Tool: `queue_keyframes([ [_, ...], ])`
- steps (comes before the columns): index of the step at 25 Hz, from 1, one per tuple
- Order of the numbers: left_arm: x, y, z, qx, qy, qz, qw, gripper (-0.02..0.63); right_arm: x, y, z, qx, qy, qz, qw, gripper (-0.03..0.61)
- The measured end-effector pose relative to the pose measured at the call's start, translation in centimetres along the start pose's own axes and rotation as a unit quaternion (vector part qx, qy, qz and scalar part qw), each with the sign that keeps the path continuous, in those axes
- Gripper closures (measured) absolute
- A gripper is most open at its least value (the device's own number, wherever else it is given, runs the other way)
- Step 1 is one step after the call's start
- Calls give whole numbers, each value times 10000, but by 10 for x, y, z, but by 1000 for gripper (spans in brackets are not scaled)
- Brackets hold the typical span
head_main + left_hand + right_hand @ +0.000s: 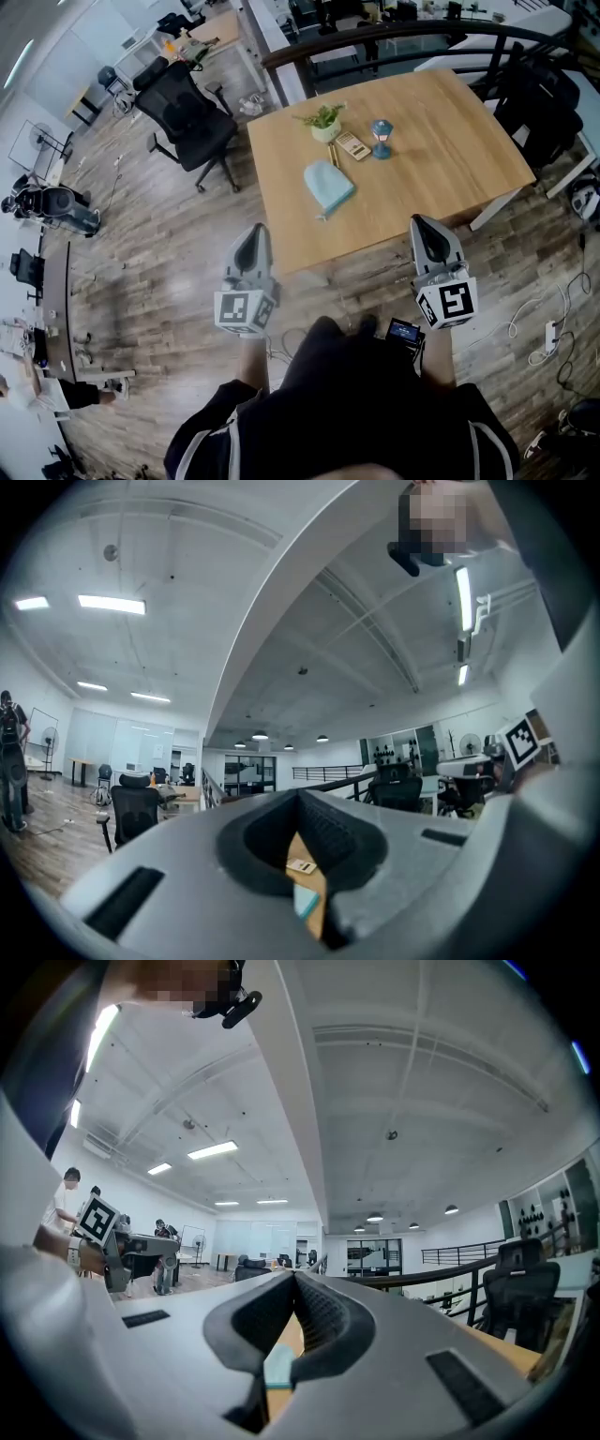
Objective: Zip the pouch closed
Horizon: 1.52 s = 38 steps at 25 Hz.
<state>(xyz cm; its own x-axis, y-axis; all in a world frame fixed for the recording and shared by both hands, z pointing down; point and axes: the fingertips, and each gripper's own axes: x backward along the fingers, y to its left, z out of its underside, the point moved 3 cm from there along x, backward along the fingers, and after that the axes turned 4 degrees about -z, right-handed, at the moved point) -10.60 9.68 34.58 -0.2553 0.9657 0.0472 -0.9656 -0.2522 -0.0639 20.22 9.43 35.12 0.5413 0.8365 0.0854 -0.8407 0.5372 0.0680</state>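
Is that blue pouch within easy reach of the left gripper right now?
Probably yes: the pouch lies near the front of the table, and nothing stands between it and the shut left gripper, held just short of the edge.

An open-plan office: a black swivel chair (187,117) left of the wooden table (450,159), more desks (217,30) beyond it, strip lights (111,603) overhead.

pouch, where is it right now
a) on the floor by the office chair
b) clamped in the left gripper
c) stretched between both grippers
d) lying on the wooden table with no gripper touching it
D: the head view shows the light blue pouch lying flat on the table, while the left gripper and the right gripper are at the table's near edge, both shut on nothing.
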Motion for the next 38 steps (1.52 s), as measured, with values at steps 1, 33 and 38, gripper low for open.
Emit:
queue_keyframes([
  [1,-1,-1,0,-21,30,9,10000,615,1,-2,1,-42,-14,18,10000,566],
  [33,-119,37,52,312,530,633,9961,615,-123,-22,16,-20,537,-424,9977,566],
  [38,-173,57,53,442,399,835,9947,615,-174,-30,3,196,548,-494,9971,566],
])
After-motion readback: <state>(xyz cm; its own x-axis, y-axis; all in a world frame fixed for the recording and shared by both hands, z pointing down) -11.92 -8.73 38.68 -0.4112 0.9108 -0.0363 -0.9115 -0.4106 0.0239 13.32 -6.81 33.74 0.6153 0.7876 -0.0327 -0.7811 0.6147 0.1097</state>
